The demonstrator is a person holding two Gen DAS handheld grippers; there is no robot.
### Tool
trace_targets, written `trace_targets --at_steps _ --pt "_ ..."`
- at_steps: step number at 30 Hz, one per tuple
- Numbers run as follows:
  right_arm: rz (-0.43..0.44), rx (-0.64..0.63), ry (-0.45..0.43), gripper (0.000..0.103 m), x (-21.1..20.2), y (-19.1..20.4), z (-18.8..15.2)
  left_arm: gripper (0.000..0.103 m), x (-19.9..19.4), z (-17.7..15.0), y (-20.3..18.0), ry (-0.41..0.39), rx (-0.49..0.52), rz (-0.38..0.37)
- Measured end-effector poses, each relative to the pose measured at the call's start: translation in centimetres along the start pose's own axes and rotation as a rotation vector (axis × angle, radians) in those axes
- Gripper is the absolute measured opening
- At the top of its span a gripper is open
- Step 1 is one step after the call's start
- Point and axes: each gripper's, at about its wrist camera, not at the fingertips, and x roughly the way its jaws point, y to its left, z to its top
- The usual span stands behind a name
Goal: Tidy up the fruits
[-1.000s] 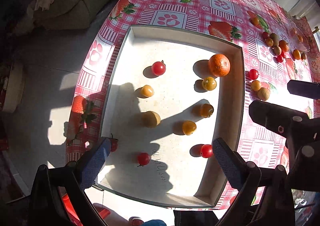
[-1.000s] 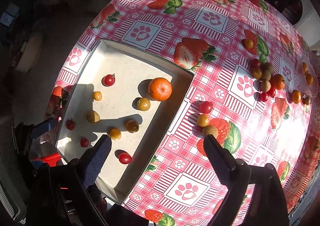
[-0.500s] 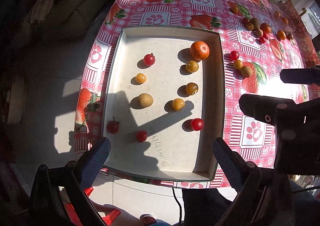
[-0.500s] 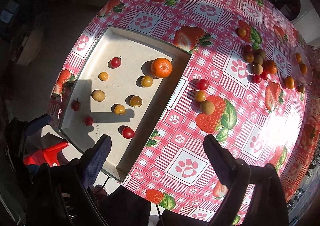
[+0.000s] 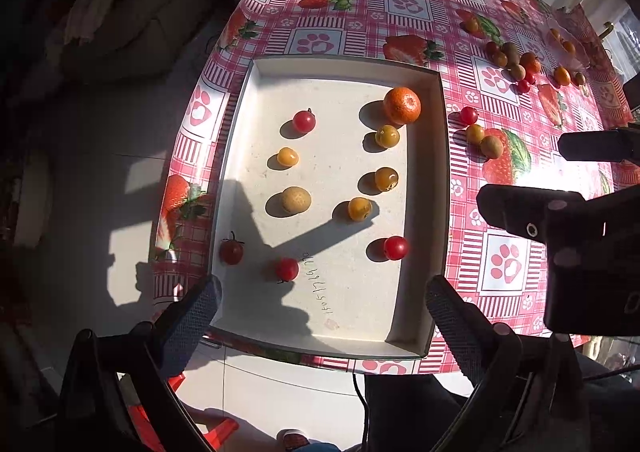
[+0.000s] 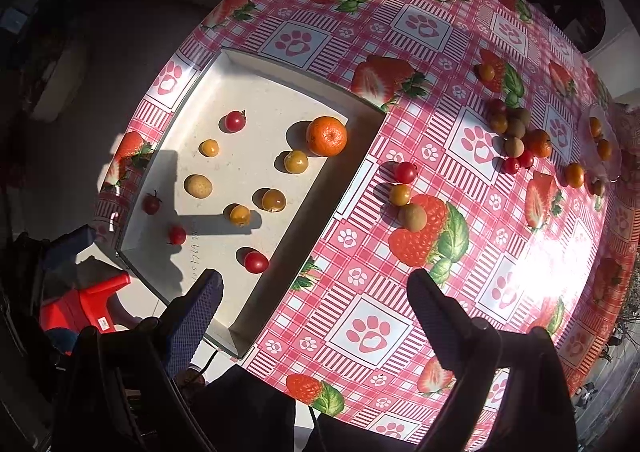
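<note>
left gripper (image 5: 320,316): jaws wide apart, nothing held, hovers over near edge of tray (image 5: 438,187)
right gripper (image 6: 312,304): jaws spread too, empty, over worktop (image 6: 372,332) by tray's near corner
tray: on worktop w/ pink strawberry/paw cloth, at worktop's near-left edge; holds orange (image 5: 402,105), red tomatoes, yellow tomatoes, one tan round fruit (image 5: 295,199)
in tray layout: two rough rows; orange at far right end, red tomato (image 5: 396,247) at near right, another red (image 5: 287,269) near left
stray: dark red tomato (image 5: 231,252) sits at tray's left wall; can't tell if inside or just outside
loose trio: red tomato (image 6: 405,172), yellow one (image 6: 399,194), tan fruit (image 6: 412,217) on cloth just right of tray, touching or nearly
far pile: more fruit (image 6: 516,131) well apart, toward far right of worktop
progress (guess): partway; lots still outside tray
next (guess): right gripper closest to trio, prob. pick one from there
handling: tomatoes light, smooth, round, thin skin; will roll + squirt out or burst if squeezed hard
grip pt: across widest part, centred in pads, gentle close; avoid stem
tan fruit: looks firmer, rougher shell, prob. easier hold
orange: bigger, heavier, firm peel; needs near-full opening
risk: trio packed close, fingers may knock neighbours rolling
</note>
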Motion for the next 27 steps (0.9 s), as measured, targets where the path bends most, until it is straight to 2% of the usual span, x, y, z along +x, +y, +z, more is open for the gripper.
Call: trace_targets --at_steps 27 --pt "0.007 -0.016 0.004 0.095 0.17 0.07 0.19 0.102 0.17 0.08 -0.27 0.017 0.006 0.002"
